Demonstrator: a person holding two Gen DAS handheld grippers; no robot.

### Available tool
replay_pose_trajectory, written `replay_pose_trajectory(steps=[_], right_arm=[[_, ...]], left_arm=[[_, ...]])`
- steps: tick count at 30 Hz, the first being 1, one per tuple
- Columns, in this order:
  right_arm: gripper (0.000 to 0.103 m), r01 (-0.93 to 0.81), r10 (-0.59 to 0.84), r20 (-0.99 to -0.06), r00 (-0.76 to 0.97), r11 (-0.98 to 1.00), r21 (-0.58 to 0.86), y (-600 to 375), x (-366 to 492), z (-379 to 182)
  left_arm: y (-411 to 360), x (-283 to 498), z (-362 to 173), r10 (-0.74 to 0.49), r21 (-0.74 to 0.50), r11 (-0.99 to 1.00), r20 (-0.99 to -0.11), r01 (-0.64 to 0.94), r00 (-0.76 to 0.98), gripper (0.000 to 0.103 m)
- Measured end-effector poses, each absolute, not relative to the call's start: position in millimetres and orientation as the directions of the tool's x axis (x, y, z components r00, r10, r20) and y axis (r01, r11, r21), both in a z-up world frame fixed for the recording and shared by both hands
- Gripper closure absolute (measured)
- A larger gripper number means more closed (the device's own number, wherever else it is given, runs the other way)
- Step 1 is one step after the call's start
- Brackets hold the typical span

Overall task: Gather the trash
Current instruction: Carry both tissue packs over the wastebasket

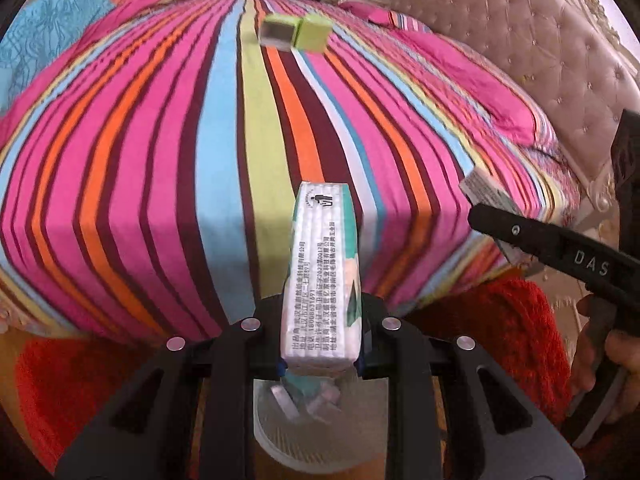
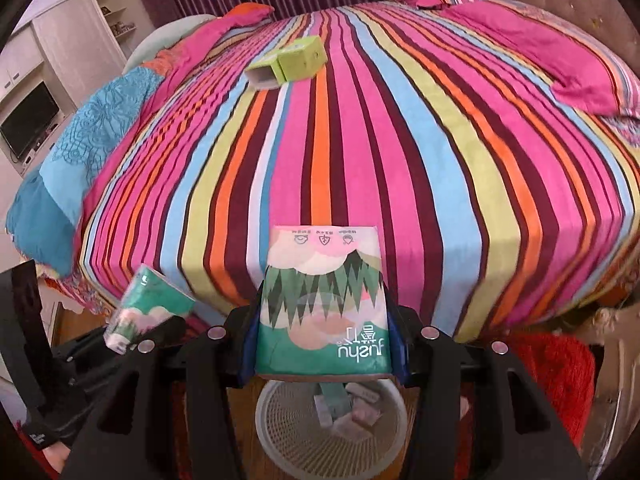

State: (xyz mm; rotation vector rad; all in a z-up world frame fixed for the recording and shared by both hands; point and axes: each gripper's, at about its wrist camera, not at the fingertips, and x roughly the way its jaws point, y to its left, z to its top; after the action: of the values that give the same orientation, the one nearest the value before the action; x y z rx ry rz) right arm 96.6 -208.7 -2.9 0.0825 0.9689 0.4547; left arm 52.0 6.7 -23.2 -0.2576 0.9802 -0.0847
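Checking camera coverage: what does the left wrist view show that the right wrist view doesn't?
Left wrist only: the printed side of the left tool's tissue pack, and the tufted headboard. Right wrist only: the TV, the white cabinet. Both: striped bedspread, green box, white basket below.

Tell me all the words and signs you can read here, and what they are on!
"yushu": upside down on the tissue pack in the right gripper.
"DAS": on the right gripper's black finger.
Bin-the-litter sign: on the tissue pack in the left gripper; its Chinese print and number are too small.
Green box: too blurred.
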Motion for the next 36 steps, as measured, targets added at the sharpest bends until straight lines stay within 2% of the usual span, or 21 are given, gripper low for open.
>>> replay_pose_trajectory(steps=[3, 8, 18, 27, 36], right_arm=[[0.055, -0.328, 0.410, -0.795, 0.448, 0.902, 0.280, -210.6, 84.6, -14.0], [0.055, -0.243, 0.448, -0.838, 0.312, 0.890, 0.386, -215.3, 82.6, -49.6], [0.055, -0.150, 0.425, -0.902, 0.074, 0.899, 0.411, -204.5, 77.2, -112.9], [0.055, -0.042, 0.371, -0.926, -0.072, 0.926, 0.375, -208.5, 79.5, -151.1], [0.055, 0.048, 0.381, -0.909, -0.171, 0.925, 0.378, -205.9, 81.8, -177.1]], left_arm=[[0.1, 43.4, -33.0, -0.197, -0.249, 0.968, -0.833, -0.032, 0.517, 0.080], [-5.4, 41.3, -60.4, -0.218, -0.255, 0.966, -0.887, -0.037, 0.408, 0.080], [-22.0, 40.0, -106.3, -0.232, -0.246, 0.969, -0.945, -0.032, 0.232, 0.079], [-27.9, 43.4, -142.8, -0.267, -0.271, 0.961, -0.961, -0.057, 0.068, 0.080], [-25.5, 47.0, -170.4, -0.300, -0.293, 0.950, -0.953, -0.106, -0.052, 0.080]])
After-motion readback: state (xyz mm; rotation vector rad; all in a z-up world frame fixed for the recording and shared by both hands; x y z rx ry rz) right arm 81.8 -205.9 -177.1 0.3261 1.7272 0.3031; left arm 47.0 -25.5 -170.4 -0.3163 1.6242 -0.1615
